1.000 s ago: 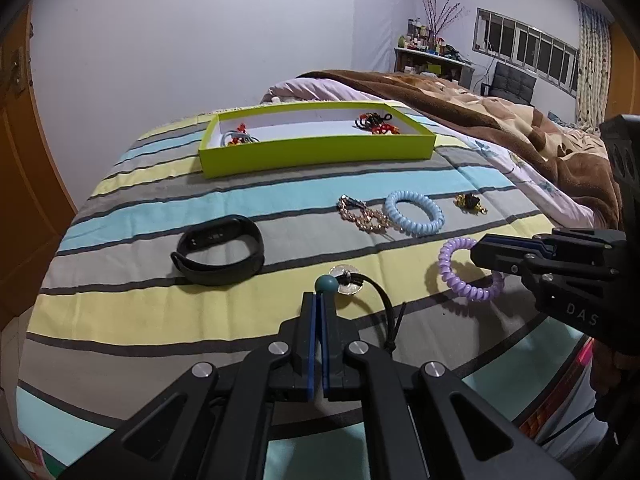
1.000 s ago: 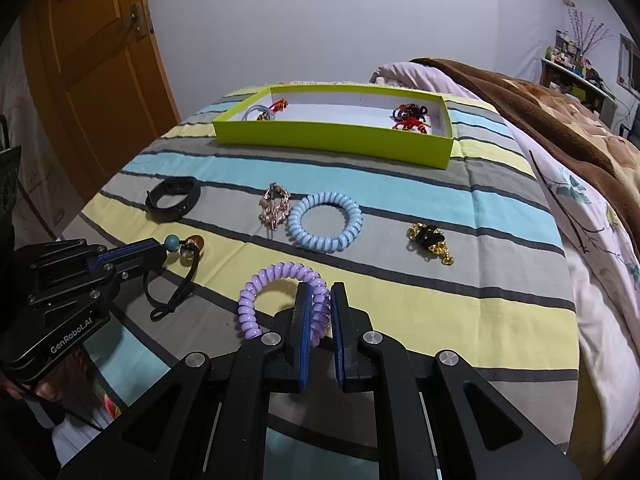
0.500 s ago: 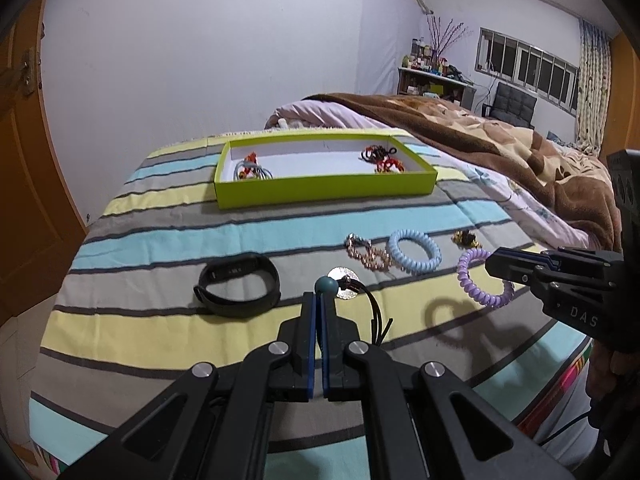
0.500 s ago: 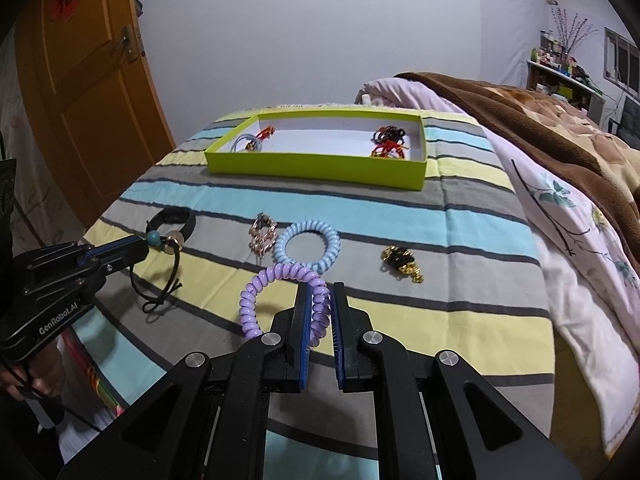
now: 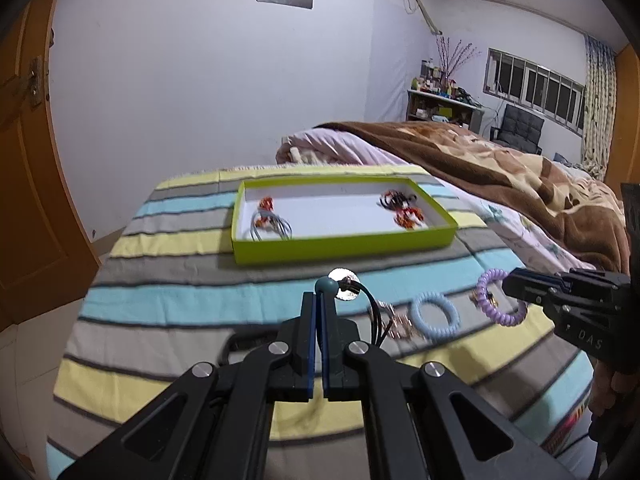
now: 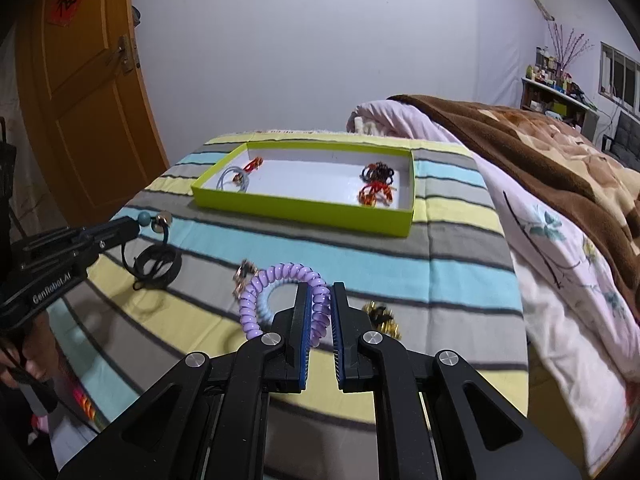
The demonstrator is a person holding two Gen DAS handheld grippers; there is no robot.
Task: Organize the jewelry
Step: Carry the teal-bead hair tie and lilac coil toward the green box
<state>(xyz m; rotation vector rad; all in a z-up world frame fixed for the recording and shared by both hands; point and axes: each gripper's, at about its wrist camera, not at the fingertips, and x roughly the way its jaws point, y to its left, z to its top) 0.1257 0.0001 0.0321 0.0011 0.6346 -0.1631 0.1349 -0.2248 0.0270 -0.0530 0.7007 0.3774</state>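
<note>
My left gripper (image 5: 320, 298) is shut on a black cord bracelet (image 5: 370, 300) with a teal bead and a round shiny pendant, held above the striped bed cover. My right gripper (image 6: 320, 300) is shut on a purple spiral hair tie (image 6: 256, 292), also lifted clear of the cover. Each gripper shows in the other's view: the left gripper (image 6: 134, 226) and the right gripper (image 5: 510, 282). Farther back lies the lime-green tray (image 5: 340, 242) with red and grey pieces at its left end and black and red pieces at its right end.
On the cover lie a light blue spiral tie (image 5: 434, 316), a rose-gold bracelet (image 5: 400, 326), a gold-and-black piece (image 6: 382, 318) and a black wristband (image 6: 158, 266). A brown blanket (image 6: 540, 148) and pink quilt lie right of the tray. A wooden door (image 6: 80, 92) stands at the left.
Both grippers have risen off the bed cover with the cord bracelet and the purple tie in them, and moved a little toward the tray. The loose pieces stay put.
</note>
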